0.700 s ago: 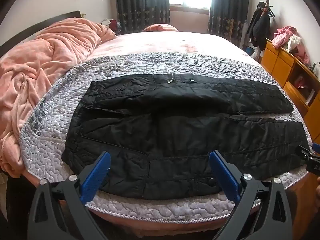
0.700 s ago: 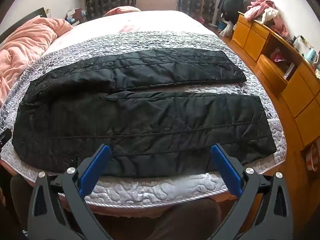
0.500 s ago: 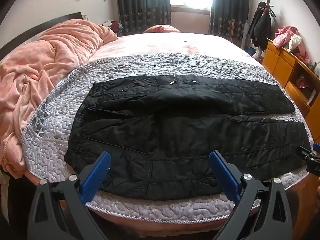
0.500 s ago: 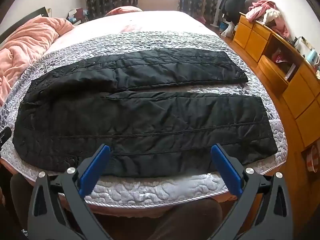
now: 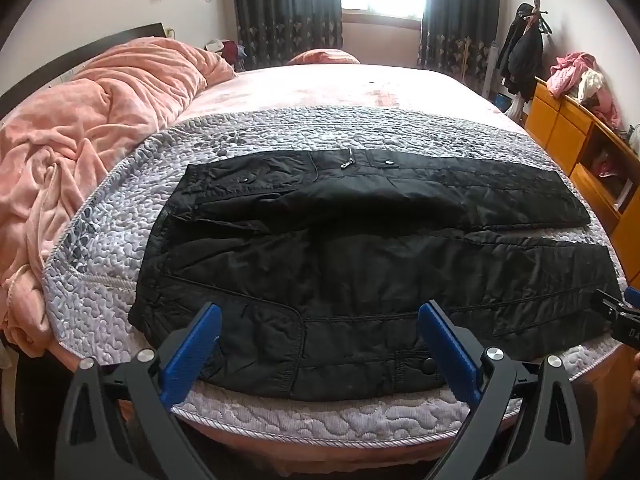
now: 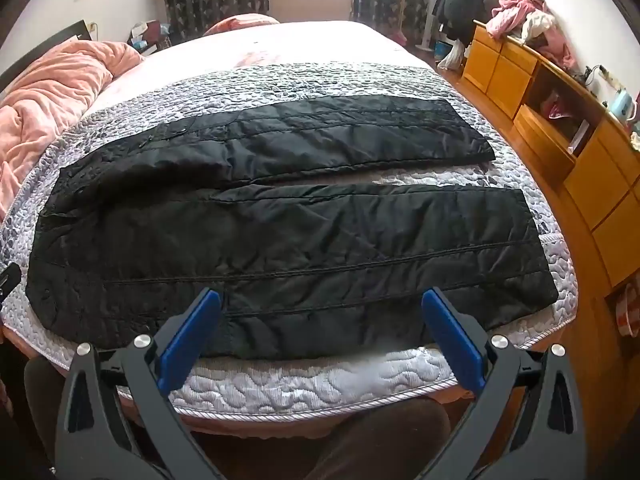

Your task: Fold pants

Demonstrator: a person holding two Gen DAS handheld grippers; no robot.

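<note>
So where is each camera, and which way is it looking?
Left wrist: rides the left gripper, looking down over the pants waist end; the right gripper's tip pokes in at right.
Right wrist: rides the right gripper, looking down the pants' legs; the person's knee shows below.
Both show open jaws, pants, the grey quilt.

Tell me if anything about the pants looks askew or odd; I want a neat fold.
Mostly flat, legs apart. One oddity: on the black pants, the crotch fabric near the waist is bunched into a puffy ridge rather than lying smooth. The near edge lies close to the mattress edge.
</note>
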